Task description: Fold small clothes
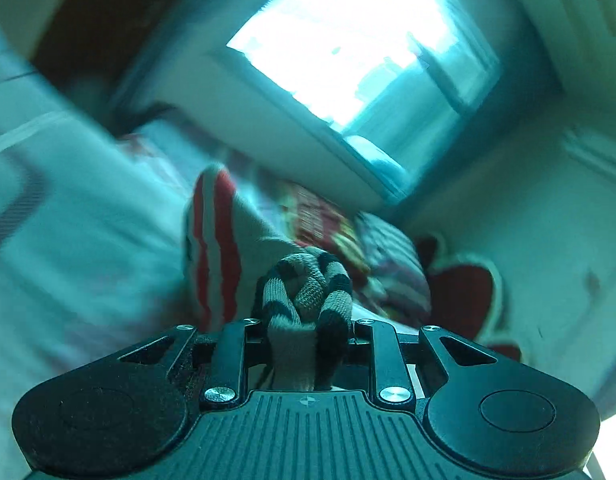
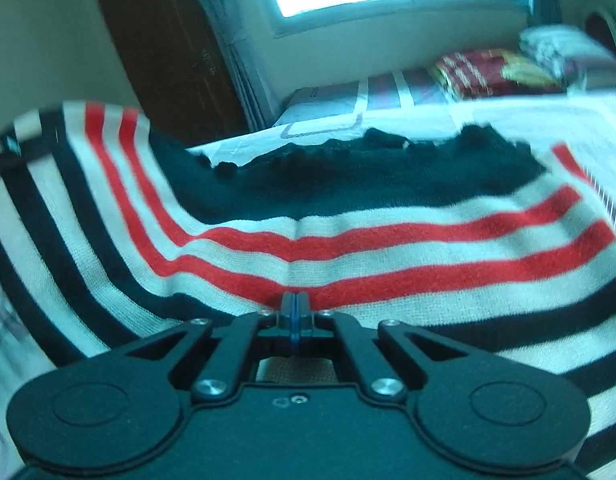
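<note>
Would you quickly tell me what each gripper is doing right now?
Left gripper: shut on a bunched fold of the striped knit garment.
Right gripper: shut, pinching the garment's striped edge.

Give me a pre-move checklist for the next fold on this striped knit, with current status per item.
1. Left gripper has cloth: ok, a bunched fold of the striped sweater sits between its fingers.
2. Right gripper grip: cannot tell. Its jaws are shut with the tips against the red-striped band, but no cloth shows pinched between them.
3. Sweater spread flat: not ok, it rises at the left edge and wrinkles.
4. Left view sharp enough to aim: not ok, heavy blur.
5. Landing area on the bed: cannot tell, the sweater hides most of it.
6. Red package clear of the sweater: ok, it lies behind it.
</note>
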`<state>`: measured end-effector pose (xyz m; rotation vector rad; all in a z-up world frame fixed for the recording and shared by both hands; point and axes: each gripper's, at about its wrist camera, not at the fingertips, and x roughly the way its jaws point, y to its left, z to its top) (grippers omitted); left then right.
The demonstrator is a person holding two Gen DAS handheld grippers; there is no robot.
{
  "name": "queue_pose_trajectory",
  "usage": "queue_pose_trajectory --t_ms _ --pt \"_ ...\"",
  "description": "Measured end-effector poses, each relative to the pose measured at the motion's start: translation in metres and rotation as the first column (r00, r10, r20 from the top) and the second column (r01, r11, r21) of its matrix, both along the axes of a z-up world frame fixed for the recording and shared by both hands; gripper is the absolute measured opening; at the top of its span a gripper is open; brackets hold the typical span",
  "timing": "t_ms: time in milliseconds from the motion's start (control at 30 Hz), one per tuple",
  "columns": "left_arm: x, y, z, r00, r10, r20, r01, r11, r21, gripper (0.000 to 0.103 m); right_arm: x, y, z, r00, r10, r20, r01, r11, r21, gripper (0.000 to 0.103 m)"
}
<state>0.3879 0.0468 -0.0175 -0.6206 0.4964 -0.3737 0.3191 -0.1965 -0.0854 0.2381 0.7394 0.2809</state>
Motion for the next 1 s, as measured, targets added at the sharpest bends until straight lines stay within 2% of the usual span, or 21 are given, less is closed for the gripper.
queue_pose_trajectory --t_ms 100,133,167,233,267,300,333,367,400,433,467,533,600,633,667,700,767,833,900,1000 --pt "0.006 -0.056 0.021 0.993 -0.115 0.023 0.113 0.989 0.091 0.023 0.002 -0.027 0.003 0.998 -0.042 -0.055 0.050 0.985 0.164 0.000" --pt "0.008 -0.075 0.023 0.988 -0.156 0.019 0.153 0.981 0.117 0.023 -0.004 -0.046 0.005 0.993 -0.106 -0.057 0.117 0.965 0.234 0.004" --pt "0.011 -0.096 0.022 0.980 -0.201 0.005 0.198 0.968 0.152 0.023 -0.012 -0.068 0.008 0.981 -0.183 -0.062 0.194 0.938 0.288 0.015" --pt "0.017 -0.139 0.010 0.962 -0.266 -0.058 0.272 0.936 0.224 0.023 -0.031 -0.113 0.010 0.949 -0.300 -0.095 0.313 0.877 0.364 0.024" --pt "0.020 -0.163 -0.001 0.948 -0.294 -0.119 0.316 0.909 0.273 0.023 -0.041 -0.136 0.009 0.932 -0.344 -0.115 0.360 0.844 0.397 0.032" --pt "0.022 -0.189 -0.016 0.927 -0.324 -0.188 0.370 0.868 0.330 0.024 -0.049 -0.158 0.008 0.916 -0.375 -0.141 0.398 0.811 0.428 0.041" --pt "0.018 -0.213 -0.029 0.910 -0.342 -0.234 0.411 0.817 0.405 0.028 -0.056 -0.178 0.007 0.908 -0.386 -0.162 0.415 0.780 0.469 0.052" --pt "0.008 -0.229 -0.034 0.908 -0.349 -0.232 0.419 0.767 0.487 0.038 -0.064 -0.196 0.005 0.910 -0.379 -0.169 0.407 0.743 0.531 0.052" --pt "-0.005 -0.236 -0.030 0.911 -0.364 -0.193 0.409 0.740 0.534 0.056 -0.070 -0.209 0.007 0.910 -0.378 -0.174 0.406 0.720 0.563 0.054" --pt "-0.015 -0.235 -0.021 0.903 -0.398 -0.164 0.421 0.737 0.529 0.067 -0.075 -0.218 0.012 0.908 -0.382 -0.170 0.408 0.718 0.564 0.064" --pt "-0.026 -0.226 -0.010 0.897 -0.423 -0.129 0.428 0.754 0.498 0.076 -0.079 -0.224 0.018 0.912 -0.381 -0.154 0.398 0.726 0.561 0.071" --pt "-0.041 -0.194 0.014 0.901 -0.428 -0.065 0.414 0.808 0.420 0.077 -0.085 -0.229 0.028 0.933 -0.339 -0.124 0.344 0.732 0.587 0.072" --pt "-0.044 -0.152 0.030 0.925 -0.378 -0.025 0.364 0.868 0.338 0.077 -0.082 -0.225 0.032 0.954 -0.274 -0.124 0.290 0.733 0.615 0.072" --pt "-0.041 -0.131 0.031 0.946 -0.325 -0.007 0.311 0.898 0.311 0.077 -0.079 -0.220 0.032 0.962 -0.240 -0.131 0.268 0.734 0.624 0.072" --pt "-0.039 -0.109 0.028 0.966 -0.259 -0.003 0.247 0.920 0.304 0.077 -0.075 -0.213 0.031 0.969 -0.199 -0.145 0.245 0.733 0.634 0.072" --pt "-0.032 -0.091 0.025 0.981 -0.195 -0.019 0.191 0.930 0.314 0.077 -0.070 -0.206 0.029 0.973 -0.162 -0.163 0.229 0.733 0.641 0.072" --pt "-0.008 -0.069 0.013 0.989 -0.133 -0.071 0.149 0.931 0.333 0.077 -0.063 -0.191 0.020 0.970 -0.132 -0.203 0.232 0.739 0.632 0.074" --pt "0.006 -0.060 -0.004 0.982 -0.113 -0.152 0.159 0.928 0.338 0.077 -0.050 -0.182 0.009 0.966 -0.101 -0.239 0.236 0.727 0.645 0.074" --pt "0.005 -0.065 -0.018 0.977 -0.112 -0.182 0.172 0.919 0.354 0.077 -0.038 -0.176 -0.002 0.961 -0.060 -0.270 0.234 0.697 0.678 0.074" --pt "-0.001 -0.071 -0.033 0.974 -0.116 -0.194 0.181 0.914 0.362 0.077 -0.016 -0.164 -0.013 0.954 -0.031 -0.298 0.233 0.703 0.672 0.070"
